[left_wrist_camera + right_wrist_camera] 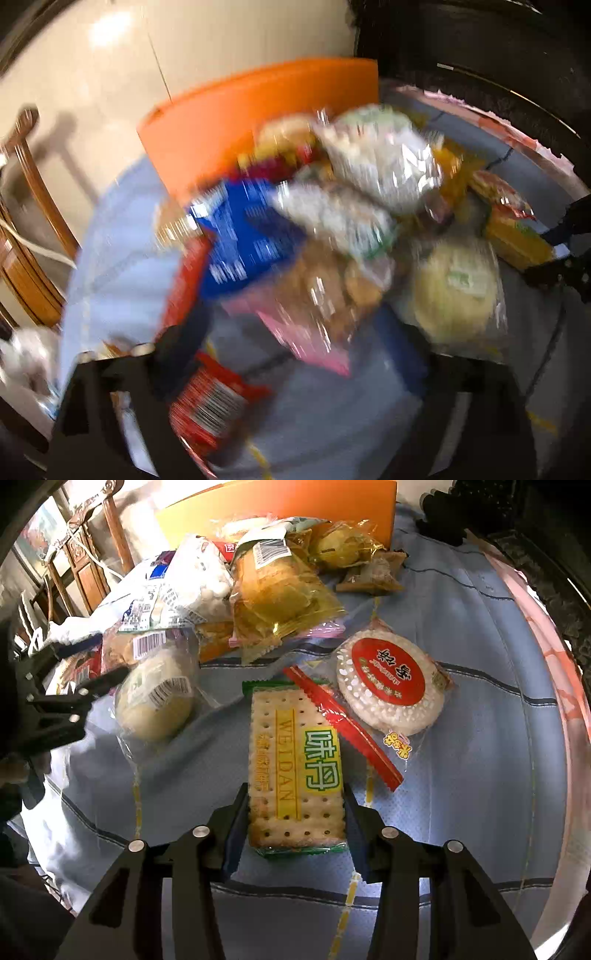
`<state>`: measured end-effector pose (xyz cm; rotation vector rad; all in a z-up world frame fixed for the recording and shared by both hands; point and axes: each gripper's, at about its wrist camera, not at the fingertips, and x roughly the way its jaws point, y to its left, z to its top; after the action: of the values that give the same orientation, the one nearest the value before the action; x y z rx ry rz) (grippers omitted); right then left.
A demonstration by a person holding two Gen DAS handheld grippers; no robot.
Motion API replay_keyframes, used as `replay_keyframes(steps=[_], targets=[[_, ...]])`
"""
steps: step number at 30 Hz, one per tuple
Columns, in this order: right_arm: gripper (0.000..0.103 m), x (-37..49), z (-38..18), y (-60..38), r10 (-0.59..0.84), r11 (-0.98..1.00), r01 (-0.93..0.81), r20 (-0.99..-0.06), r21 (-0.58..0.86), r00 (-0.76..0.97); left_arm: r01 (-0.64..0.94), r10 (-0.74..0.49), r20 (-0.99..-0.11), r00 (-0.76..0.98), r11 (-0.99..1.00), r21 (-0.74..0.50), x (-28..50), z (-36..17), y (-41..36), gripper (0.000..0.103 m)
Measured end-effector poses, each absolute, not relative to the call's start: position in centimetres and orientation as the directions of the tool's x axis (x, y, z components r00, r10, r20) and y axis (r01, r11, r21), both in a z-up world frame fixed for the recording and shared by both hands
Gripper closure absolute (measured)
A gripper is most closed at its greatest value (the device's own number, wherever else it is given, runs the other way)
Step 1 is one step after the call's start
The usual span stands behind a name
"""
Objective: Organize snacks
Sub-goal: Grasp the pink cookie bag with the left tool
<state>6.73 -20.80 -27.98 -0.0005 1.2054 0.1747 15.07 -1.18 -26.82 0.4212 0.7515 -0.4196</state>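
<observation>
A: What are the jaws of the right gripper (295,812) doing?

B: They are clamping a cracker packet (295,764) marked WEIDAN, one pad pressing on each long edge near its close end. The packet is lying flat on the blue cloth of the worktop (480,657), reaching straight ahead from between the jaws.

A: What is sitting beyond it?

B: A red wrapper strip (343,734) is lying aslant just ahead and to the right of the jaws, touching the packet's far corner. A round rice cake (391,679) with a red label is resting right of that. Ahead and to the left, a pale bun in clear wrap (155,705) is lying apart from the packet, and a heap of snack bags (266,587) is piling up further ahead, before an orange board (280,506).

A: And the left gripper (85,698)?

B: It is showing at the left edge of the right wrist view, beside the bun. In its own blurred view its jaws are standing wide apart, pressing on nothing. A red packet with a barcode (214,406) is lying between them toward the left jaw, and the heap is sitting ahead.
</observation>
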Motion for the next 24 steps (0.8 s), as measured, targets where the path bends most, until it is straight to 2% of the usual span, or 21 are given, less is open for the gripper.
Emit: replay_keyframes(steps=[3,6,7,9,11,12,15,16,20,21,22,23,24], targets=[[0.056,6.6,-28.0,-20.7,0.134,0.987,-0.134,-0.929,0.093,0.344,0.535,-0.194,-0.730,0.655,0.802,0.267,16.7,-26.9,-2.7,0.006],[0.056,6.4,-28.2,-20.7,0.130,0.986,-0.140,-0.930,0.086,0.343,0.580,-0.216,-0.746,0.630,0.770,0.267,18.3,-27.1,-3.7,0.006],[0.056,6.3,-28.2,-20.7,0.128,0.986,-0.143,-0.931,0.083,0.343,0.606,-0.235,-0.767,0.597,0.759,0.240,18.6,-27.4,-3.8,0.023],[0.056,6.4,-28.2,-20.6,0.131,0.986,-0.146,-0.931,0.085,0.341,0.665,-0.291,-0.803,0.519,0.728,0.166,18.7,-27.8,-4.6,0.042],[0.055,6.1,-28.3,-20.5,0.138,0.985,-0.143,-0.930,0.094,0.341,0.666,-0.306,-0.803,0.511,0.731,0.145,18.3,-28.0,-4.4,0.042],[0.055,6.2,-28.2,-20.6,0.140,0.985,-0.143,-0.929,0.095,0.341,0.662,-0.310,-0.804,0.508,0.737,0.134,18.2,-28.1,-4.1,0.038],[0.055,6.3,-28.2,-20.8,0.141,0.985,-0.144,-0.929,0.096,0.341,0.658,-0.273,-0.828,0.489,0.739,0.144,17.8,-29.2,-3.4,0.009],[0.055,6.3,-28.2,-20.8,0.141,0.985,-0.144,-0.929,0.096,0.342,0.662,-0.272,-0.832,0.484,0.735,0.145,17.5,-29.5,-3.1,0.006],[0.055,6.2,-28.2,-20.8,0.134,0.985,-0.153,-0.928,0.086,0.347,0.675,-0.286,-0.825,0.488,0.723,0.149,16.8,-29.5,-2.7,0.006],[0.055,6.2,-28.2,-20.7,0.132,0.984,-0.157,-0.928,0.081,0.348,0.680,-0.296,-0.819,0.492,0.718,0.150,16.7,-29.3,-2.7,0.011],[0.055,6.1,-28.2,-20.6,0.129,0.984,-0.160,-0.928,0.077,0.348,0.685,-0.304,-0.815,0.493,0.713,0.148,16.6,-29.2,-2.8,0.022],[0.055,6.1,-28.2,-20.6,0.128,0.984,-0.161,-0.929,0.075,0.349,0.686,-0.304,-0.813,0.497,0.711,0.153,16.6,-29.1,-3.2,0.025],[0.055,5.9,-28.1,-20.4,0.128,0.984,-0.161,-0.929,0.075,0.349,0.689,-0.309,-0.811,0.496,0.708,0.152,16.5,-29.0,-3.4,0.032]])
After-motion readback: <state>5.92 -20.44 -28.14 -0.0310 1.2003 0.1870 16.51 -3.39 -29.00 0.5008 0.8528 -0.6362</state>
